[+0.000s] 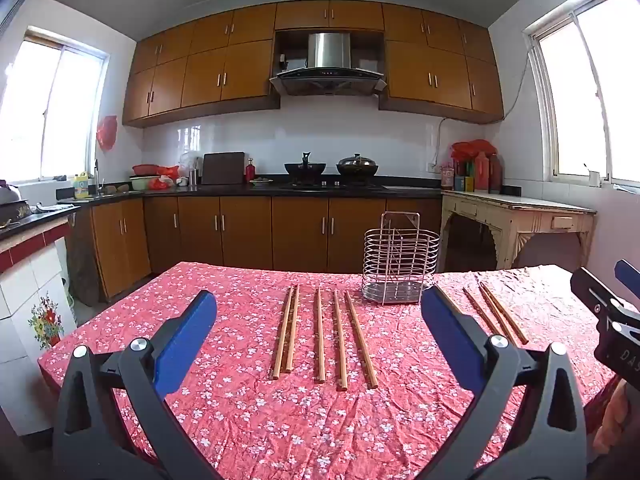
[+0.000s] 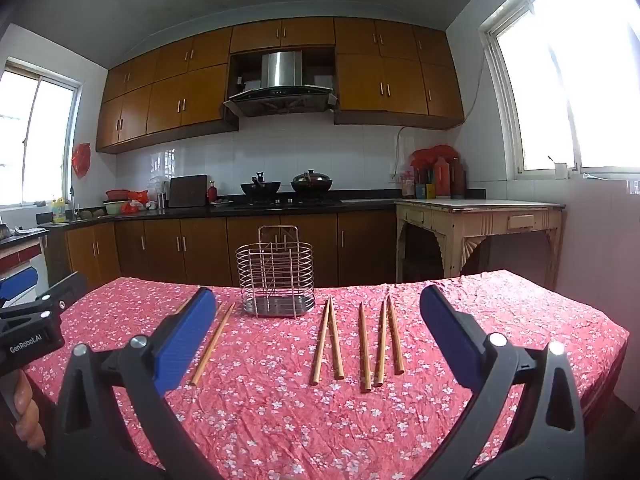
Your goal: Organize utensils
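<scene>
A: Blue pads on both claws, the left claw [image 1: 318, 312] and the right claw [image 2: 318, 308], each spread wide with nothing pinched.

B: Anything hidden?

A: The left claw's pad covers part of one chopstick just beside the wire holder [image 1: 400, 260].

B: And the chopsticks [image 1: 326, 338]?

A: They lie flat on the table [image 1: 248, 420] on the near side of the holder, long axes running away from the cameras. The holder stands upright at the table's far edge.

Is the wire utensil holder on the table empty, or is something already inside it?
Empty. Through the wires of the utensil holder only its bare tray floor shows, and the chopsticks all lie flat on the tablecloth.
</scene>
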A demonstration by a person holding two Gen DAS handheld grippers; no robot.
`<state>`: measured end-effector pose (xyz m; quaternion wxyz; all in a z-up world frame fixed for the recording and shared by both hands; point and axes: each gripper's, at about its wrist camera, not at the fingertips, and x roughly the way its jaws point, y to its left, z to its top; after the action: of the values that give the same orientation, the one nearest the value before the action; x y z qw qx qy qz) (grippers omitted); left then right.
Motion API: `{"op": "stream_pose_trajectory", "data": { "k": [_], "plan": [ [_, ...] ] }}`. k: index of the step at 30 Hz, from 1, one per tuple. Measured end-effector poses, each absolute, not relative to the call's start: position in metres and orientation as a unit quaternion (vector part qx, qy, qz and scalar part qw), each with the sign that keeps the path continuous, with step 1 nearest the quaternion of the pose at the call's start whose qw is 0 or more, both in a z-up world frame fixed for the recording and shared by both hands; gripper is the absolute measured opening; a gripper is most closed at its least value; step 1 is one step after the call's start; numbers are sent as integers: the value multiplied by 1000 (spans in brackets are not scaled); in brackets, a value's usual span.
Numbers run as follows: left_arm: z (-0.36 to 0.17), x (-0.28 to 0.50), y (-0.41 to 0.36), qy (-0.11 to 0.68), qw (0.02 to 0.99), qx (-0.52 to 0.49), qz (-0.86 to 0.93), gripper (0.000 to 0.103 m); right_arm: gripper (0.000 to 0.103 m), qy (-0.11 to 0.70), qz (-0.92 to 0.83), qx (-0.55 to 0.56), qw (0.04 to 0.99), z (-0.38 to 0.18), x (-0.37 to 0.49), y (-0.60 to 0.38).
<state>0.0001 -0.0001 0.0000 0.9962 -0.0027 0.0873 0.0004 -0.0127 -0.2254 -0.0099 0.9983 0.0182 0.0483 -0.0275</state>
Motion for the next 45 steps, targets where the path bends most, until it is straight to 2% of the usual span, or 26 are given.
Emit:
{"op": "stream_pose_trajectory", "data": {
  "k": [45],
  "plan": [
    [1, -2, -2, 89, 996, -4, -1, 101, 99, 49, -27, 18, 998, -11, -14, -226]
  ]
}}
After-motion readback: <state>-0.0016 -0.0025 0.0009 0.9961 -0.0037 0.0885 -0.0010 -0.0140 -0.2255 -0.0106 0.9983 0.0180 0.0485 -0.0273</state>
